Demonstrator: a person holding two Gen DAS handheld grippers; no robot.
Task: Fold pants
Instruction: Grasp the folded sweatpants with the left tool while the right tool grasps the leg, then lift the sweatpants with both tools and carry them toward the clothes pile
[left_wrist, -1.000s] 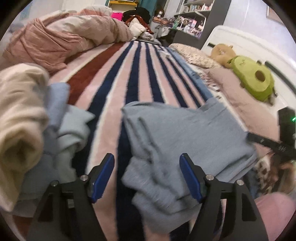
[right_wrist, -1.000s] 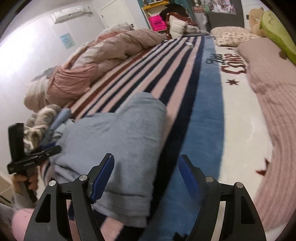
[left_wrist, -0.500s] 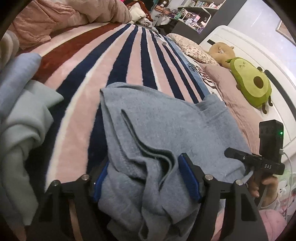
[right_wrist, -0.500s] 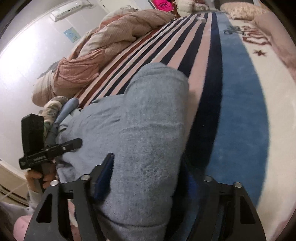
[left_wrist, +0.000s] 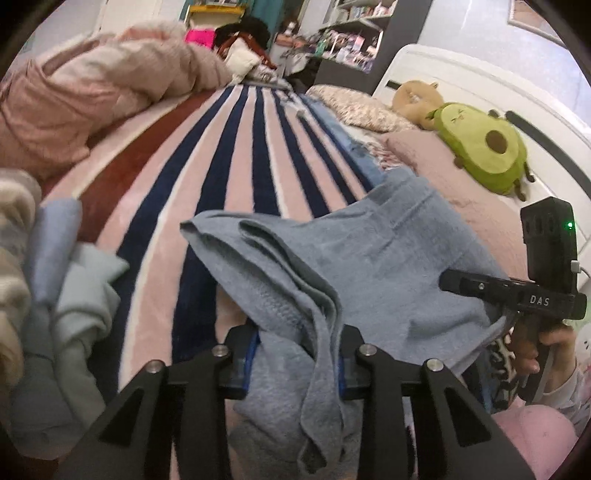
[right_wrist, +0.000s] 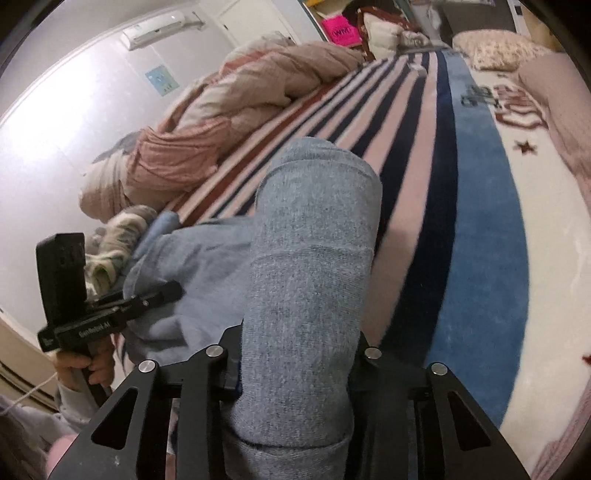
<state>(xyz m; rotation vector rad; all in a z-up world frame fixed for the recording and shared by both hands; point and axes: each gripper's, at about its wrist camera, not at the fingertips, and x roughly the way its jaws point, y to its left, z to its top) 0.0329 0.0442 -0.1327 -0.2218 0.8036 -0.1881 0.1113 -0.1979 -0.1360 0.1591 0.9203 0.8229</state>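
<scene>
Both tongs, left tongs (left_wrist: 295, 363) and right tongs (right_wrist: 295, 369), are clamped on the near edge of the grey pants (left_wrist: 369, 266), raised off the striped bed (left_wrist: 236, 177), probably to carry a fold toward the far piled duvet (left_wrist: 110, 81)

Soft grey-blue pants (left_wrist: 373, 266), thick and a bit fuzzy. Folded over in layers, with the edges stacked up along one side. Lying on the striped blanket (left_wrist: 236, 155), near its front end. Bunched up at two spots and lifted a little there, with the rolled end sticking up.
</scene>
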